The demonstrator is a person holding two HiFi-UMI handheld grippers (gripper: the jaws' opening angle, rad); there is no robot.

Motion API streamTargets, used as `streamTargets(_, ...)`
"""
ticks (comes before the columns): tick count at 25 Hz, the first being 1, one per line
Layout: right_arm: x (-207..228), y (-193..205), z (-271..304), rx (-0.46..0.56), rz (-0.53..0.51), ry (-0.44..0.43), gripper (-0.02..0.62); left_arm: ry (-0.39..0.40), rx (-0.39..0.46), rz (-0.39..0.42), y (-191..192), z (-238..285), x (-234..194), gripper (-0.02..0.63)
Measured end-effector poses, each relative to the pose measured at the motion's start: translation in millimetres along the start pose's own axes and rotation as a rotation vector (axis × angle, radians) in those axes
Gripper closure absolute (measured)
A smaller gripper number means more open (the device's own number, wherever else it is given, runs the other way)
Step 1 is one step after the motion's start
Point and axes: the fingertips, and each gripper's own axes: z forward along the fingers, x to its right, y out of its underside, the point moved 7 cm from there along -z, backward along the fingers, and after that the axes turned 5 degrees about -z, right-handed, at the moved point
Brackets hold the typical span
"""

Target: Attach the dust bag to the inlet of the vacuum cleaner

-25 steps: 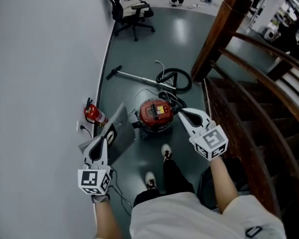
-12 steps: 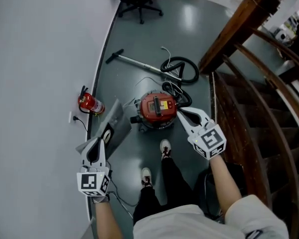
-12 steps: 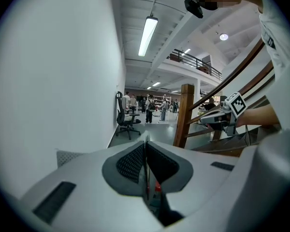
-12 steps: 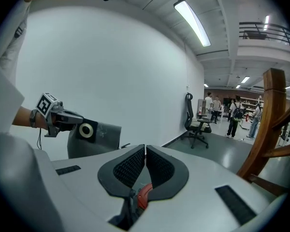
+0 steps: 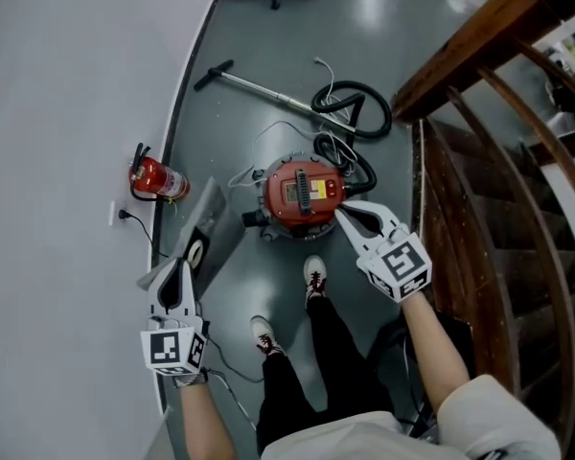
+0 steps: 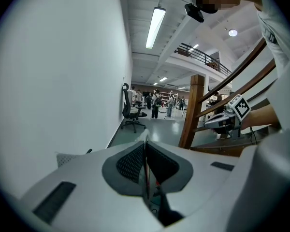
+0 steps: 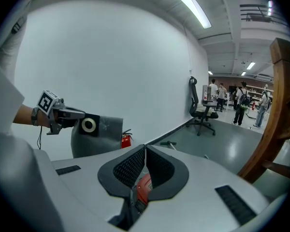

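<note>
left hand-held gripper (image 5: 177, 268) pinches dust bag (image 5: 211, 223) | right hand-held gripper (image 5: 344, 215) pressed together, empty | both now lower, vacuum cleaner (image 5: 302, 192) ahead-below | bag not yet attached

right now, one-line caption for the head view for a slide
Person above a red vacuum cleaner: left gripper holds the grey dust bag, right gripper shut and empty.

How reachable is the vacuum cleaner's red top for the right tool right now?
Probably yes, by lowering. The right tool, shut and empty, hangs over the edge of the vacuum cleaner with nothing between them; the dust bag is off in the left tool.
</note>
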Motion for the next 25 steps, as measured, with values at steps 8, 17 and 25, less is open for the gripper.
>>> streamTargets(8, 14, 58, 47, -0.047, 0.077, 0.024, 0.566, -0.052, -0.02, -0.03, 47, 26, -26, 0.586)
streamTargets(17, 20, 113, 90, -0.087, 0.17, -0.002, 0.566, -0.077, -0.032, -0.041, 99, 52, -54, 0.586)
streamTargets(25, 32, 151, 117, -0.088, 0.236, -0.008, 0.565, -0.088, -0.039, -0.073, 141, 90, -59, 0.586)
